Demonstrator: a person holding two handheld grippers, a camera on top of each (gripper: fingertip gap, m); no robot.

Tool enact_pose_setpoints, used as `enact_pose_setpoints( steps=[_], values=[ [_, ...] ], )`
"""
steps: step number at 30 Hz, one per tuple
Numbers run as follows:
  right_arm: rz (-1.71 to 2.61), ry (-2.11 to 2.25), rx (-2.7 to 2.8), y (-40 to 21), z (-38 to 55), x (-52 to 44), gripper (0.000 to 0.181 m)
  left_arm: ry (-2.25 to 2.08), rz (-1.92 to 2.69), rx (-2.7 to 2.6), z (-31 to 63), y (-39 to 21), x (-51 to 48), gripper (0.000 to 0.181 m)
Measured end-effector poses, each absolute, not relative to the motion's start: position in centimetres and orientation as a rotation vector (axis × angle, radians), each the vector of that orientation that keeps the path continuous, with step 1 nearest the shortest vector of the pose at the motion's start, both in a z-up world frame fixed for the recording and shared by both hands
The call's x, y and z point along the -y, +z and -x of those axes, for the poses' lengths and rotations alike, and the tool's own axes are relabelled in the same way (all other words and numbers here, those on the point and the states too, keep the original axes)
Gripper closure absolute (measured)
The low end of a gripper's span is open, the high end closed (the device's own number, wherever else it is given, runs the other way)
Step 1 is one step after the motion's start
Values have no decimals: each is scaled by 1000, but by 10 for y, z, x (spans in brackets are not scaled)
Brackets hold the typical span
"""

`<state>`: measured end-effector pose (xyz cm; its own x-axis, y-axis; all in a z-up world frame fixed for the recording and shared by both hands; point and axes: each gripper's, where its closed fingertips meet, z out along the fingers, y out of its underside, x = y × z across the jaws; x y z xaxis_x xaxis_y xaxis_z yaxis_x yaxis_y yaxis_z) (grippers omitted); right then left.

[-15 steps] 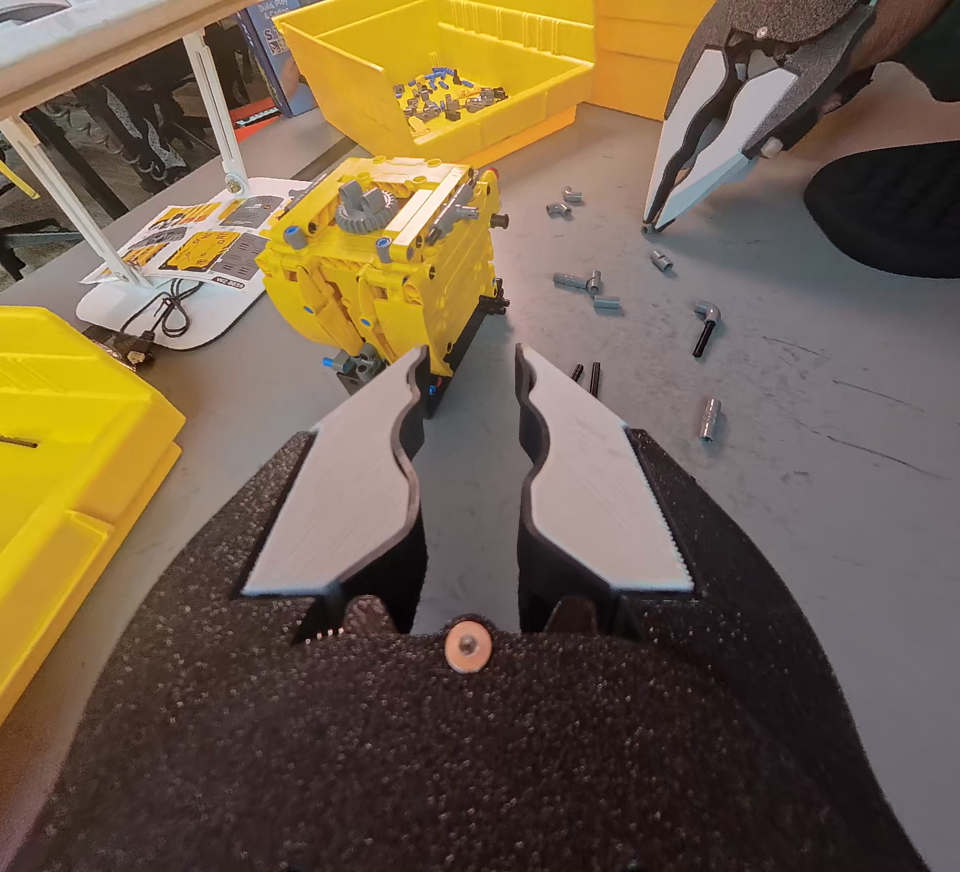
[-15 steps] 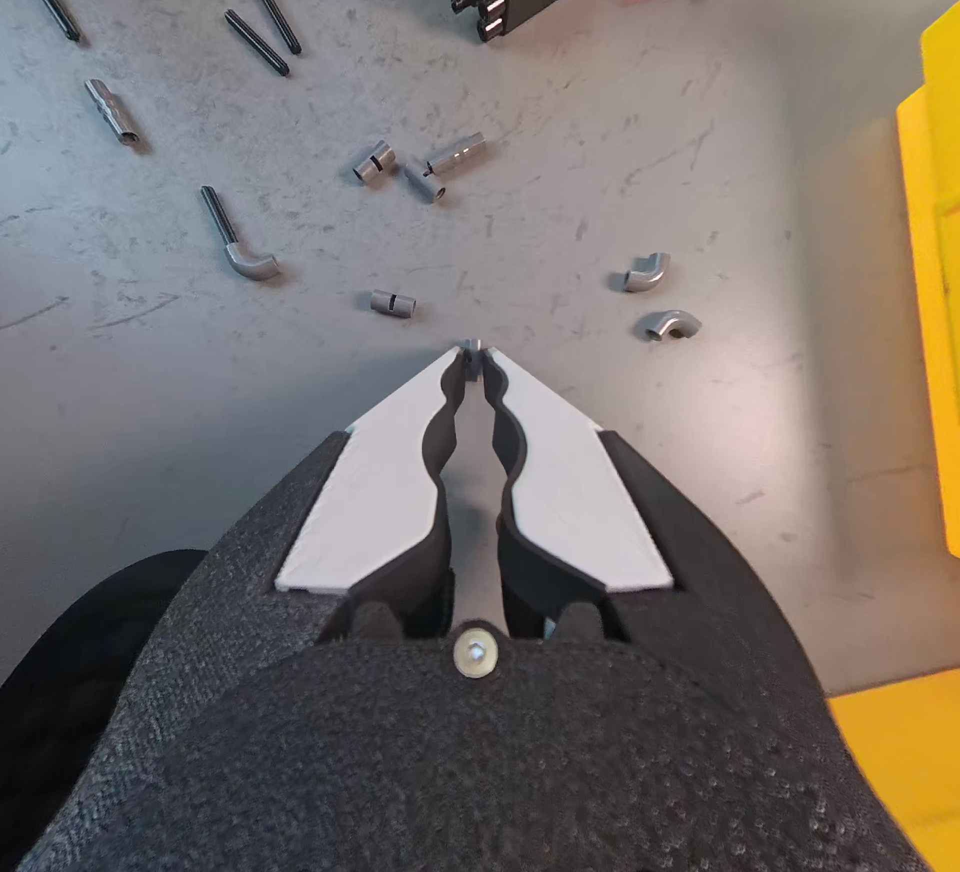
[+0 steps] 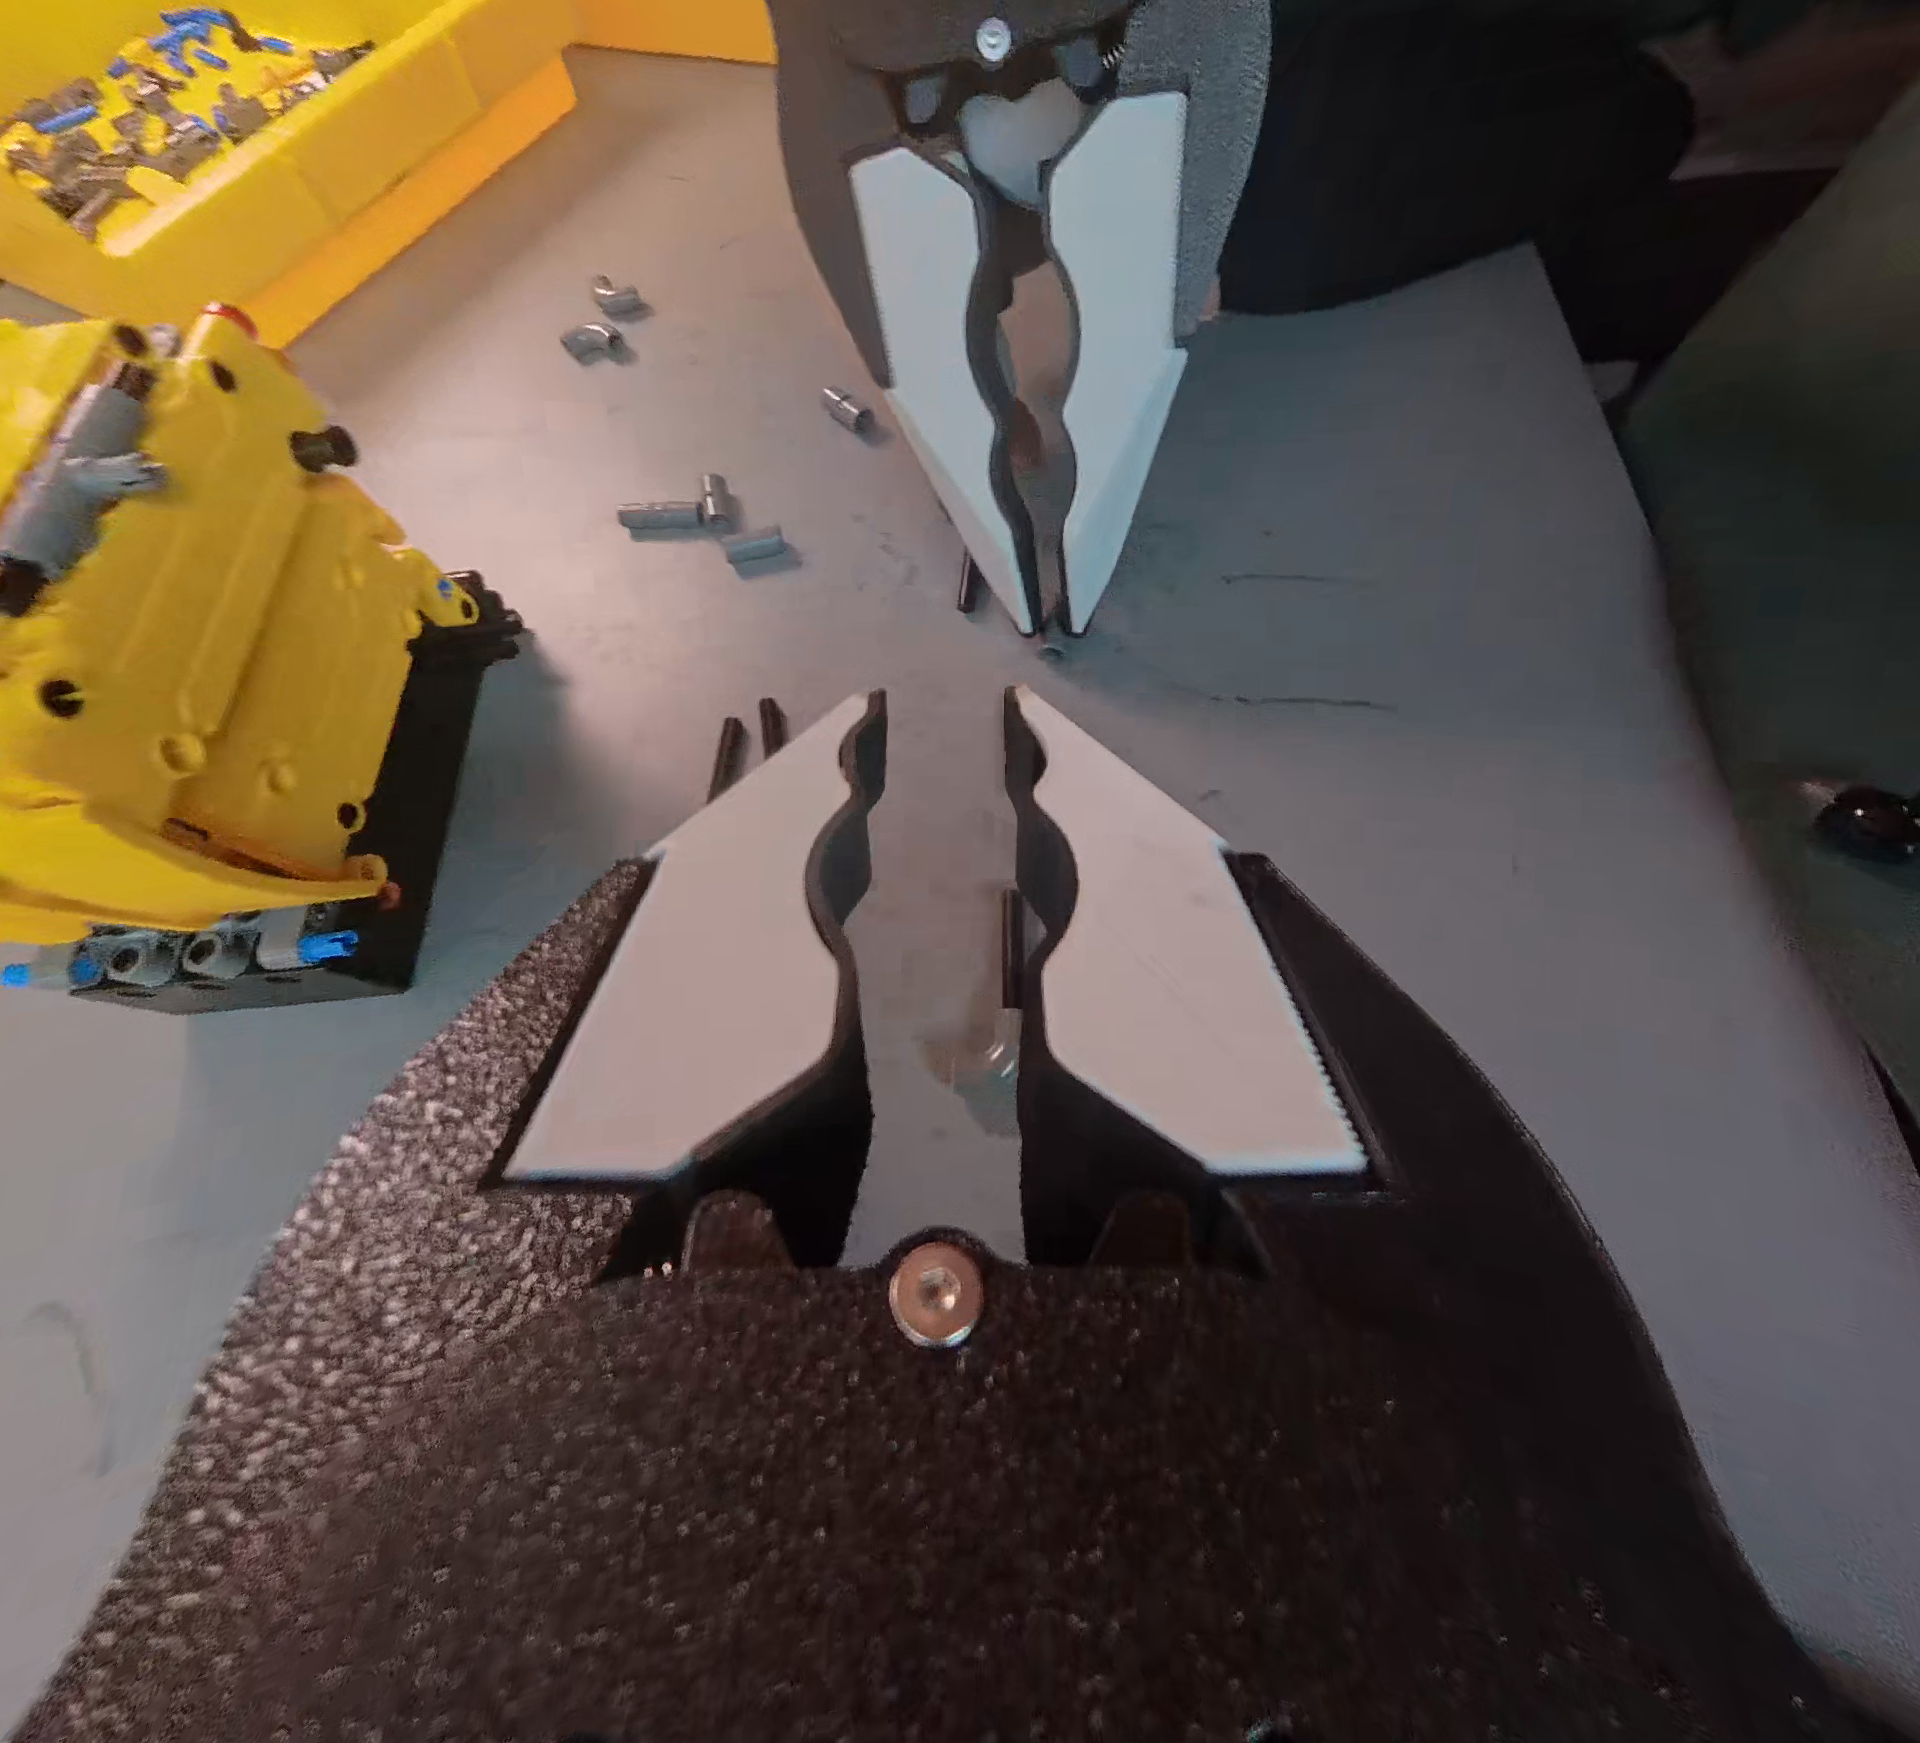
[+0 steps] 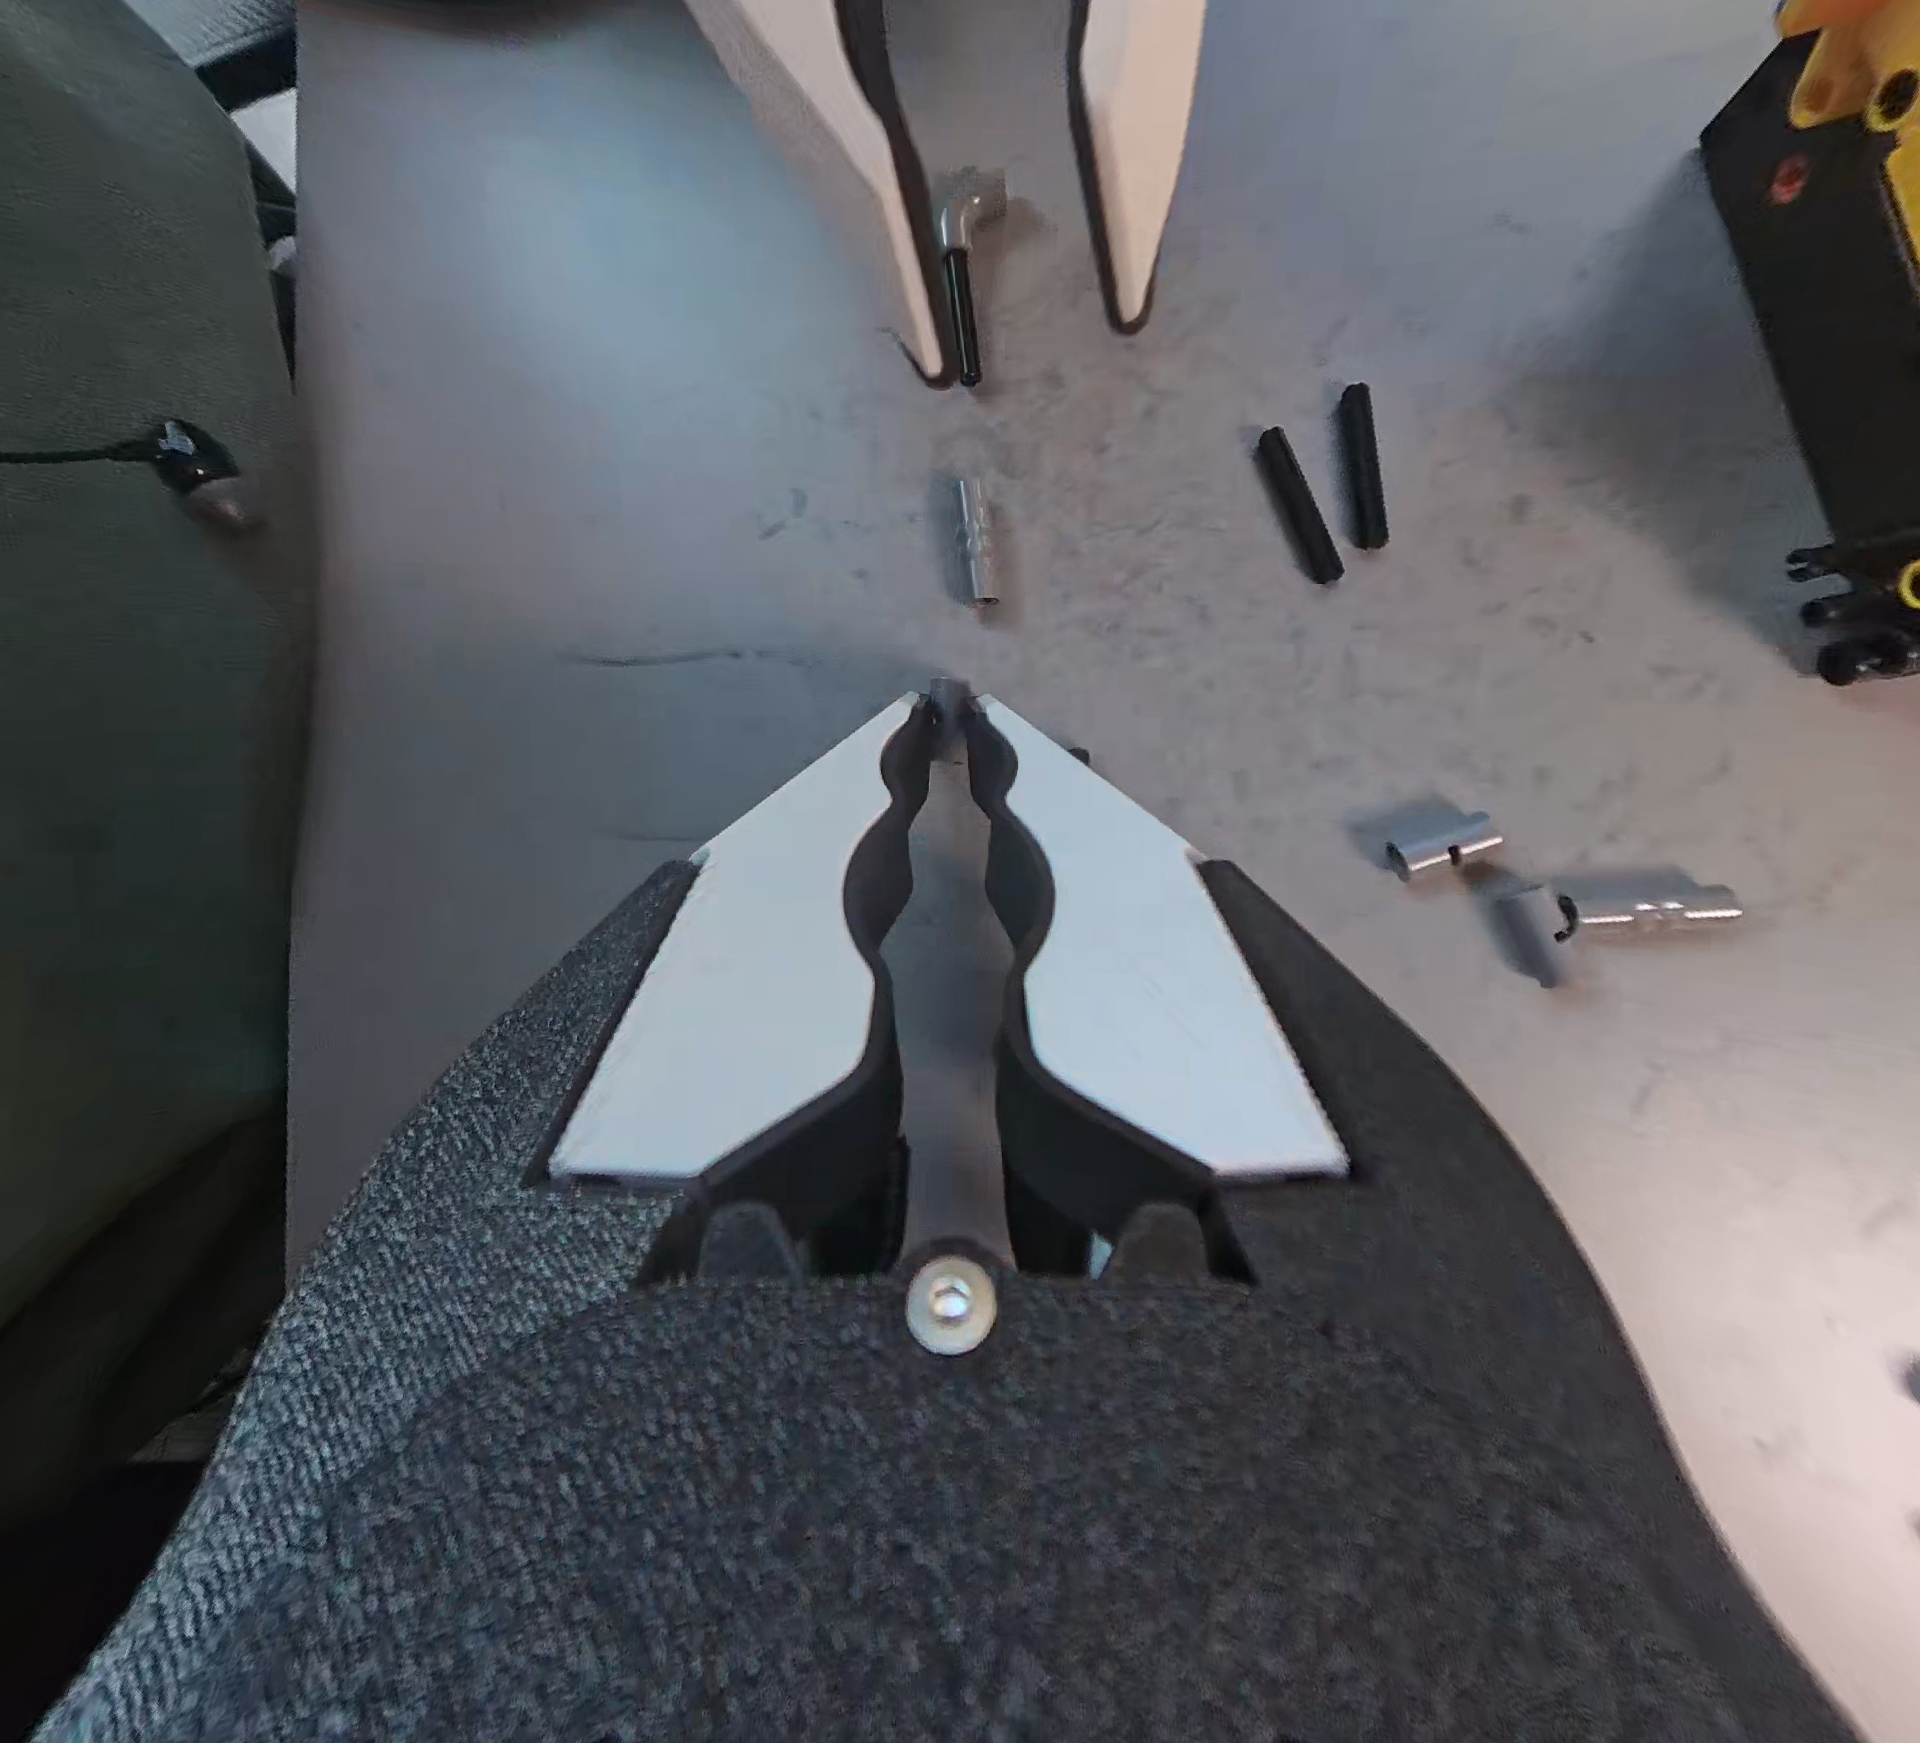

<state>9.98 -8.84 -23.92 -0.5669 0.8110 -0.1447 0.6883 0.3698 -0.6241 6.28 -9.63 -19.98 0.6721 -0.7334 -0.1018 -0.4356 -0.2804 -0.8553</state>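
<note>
The right gripper (image 4: 948, 725) has its jaws pinched almost together on a tiny grey connector (image 4: 948, 719), caught just at the tips, so only its end pokes out. From the left wrist view the same tool (image 3: 1047, 628) comes down steeply, tips close to the table (image 3: 1351, 633).

The left gripper (image 3: 943, 706) faces it head-on, jaws parted with a clear gap and nothing between the pads. Under that gap lies a bent grey elbow with a black pin (image 3: 1000, 1007); the right wrist view shows this piece (image 4: 961, 280) between the two white fingers (image 4: 1138, 135), its black pin close along one of them. Whether that finger touches it I cannot tell.

Between the two sets of tips a grey sleeve (image 4: 974, 540) lies on the table, apart from both. To the side are two black rods (image 4: 1325, 488) lying nearly parallel, and nearer the right gripper a small cluster of grey pegs (image 4: 1538, 883).

A yellow model (image 3: 197, 644) on a black base stands beside the left gripper, well clear of it. Behind it a yellow bin (image 3: 343, 166) holds loose blue and grey bits, with two grey elbows (image 3: 603, 322) on the table just before it. A dark sleeve (image 3: 1455, 31) rises behind the right gripper.
</note>
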Motion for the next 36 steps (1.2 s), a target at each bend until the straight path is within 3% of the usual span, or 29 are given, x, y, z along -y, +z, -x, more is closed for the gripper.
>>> enact_pose_setpoints(
  steps=[16, 36],
  values=[
    [1238, 845, 2362, -228, -113, 43, 164, -332, 2008, -1007, -86, -227, 91, 166],
    [1149, 835, 2390, -239, -116, 41, 164, -383, 2115, -1036, -103, -244, 78, 174]
  ],
)
